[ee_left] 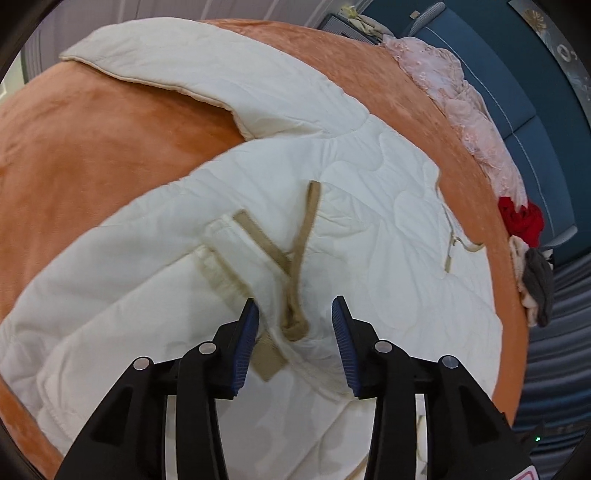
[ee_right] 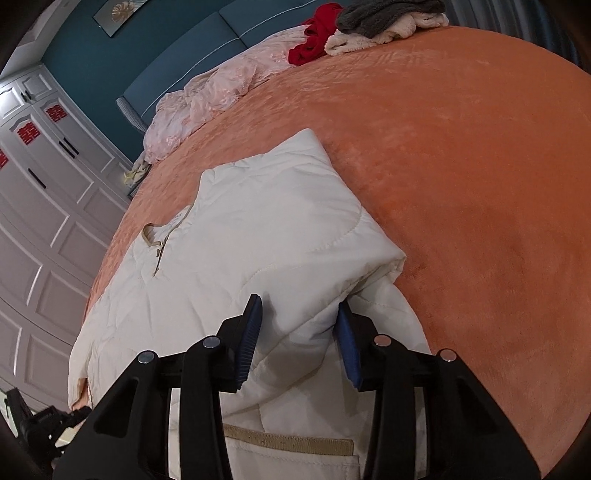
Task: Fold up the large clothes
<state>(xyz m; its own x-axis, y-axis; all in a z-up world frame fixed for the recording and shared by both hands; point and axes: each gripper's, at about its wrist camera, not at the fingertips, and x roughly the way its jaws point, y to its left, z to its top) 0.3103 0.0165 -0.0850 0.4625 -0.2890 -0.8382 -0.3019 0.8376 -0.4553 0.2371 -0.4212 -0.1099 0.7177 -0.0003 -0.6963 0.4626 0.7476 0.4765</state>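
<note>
- Left gripper (ee_left: 295, 317): released, jaws spread wide, poised just above the white quilted jacket (ee_left: 332, 229); nothing pinched between the blue pads (ee_left: 245, 343).
- Directly between the left pads: a tan belt loop end (ee_left: 295, 325), lying on the white fabric, not clamped.
- Just beyond it: two tan straps (ee_left: 295, 243) crossing in a Y shape over a pocket flap.
- Right gripper (ee_right: 299, 317): jaws spread, straddling a raised fold of the same jacket (ee_right: 258, 236); fabric bulging up between the pads (ee_right: 251, 332), contact with the right pad likely, full clamping not visible.
- Below the right gripper: a tan-trimmed pocket edge (ee_right: 288, 445).
- Jacket position: spread flat across the orange bed cover (ee_left: 92, 147), one sleeve (ee_left: 184, 70) extended toward the far edge in the left wrist view; folded sleeve or side panel stacked on the body in the right wrist view.
- Tan drawstring (ee_right: 159, 240) at the collar area, resting on the fabric.
- Farther back: pink lace garment (ee_right: 199, 99) bunched along the bed edge.
- Beside it: red garment (ee_right: 314, 37), then a grey and cream pile (ee_right: 384, 18) at the corner.
- Background: blue headboard (ee_right: 177, 55) and white panelled wardrobe (ee_right: 48, 177).
</note>
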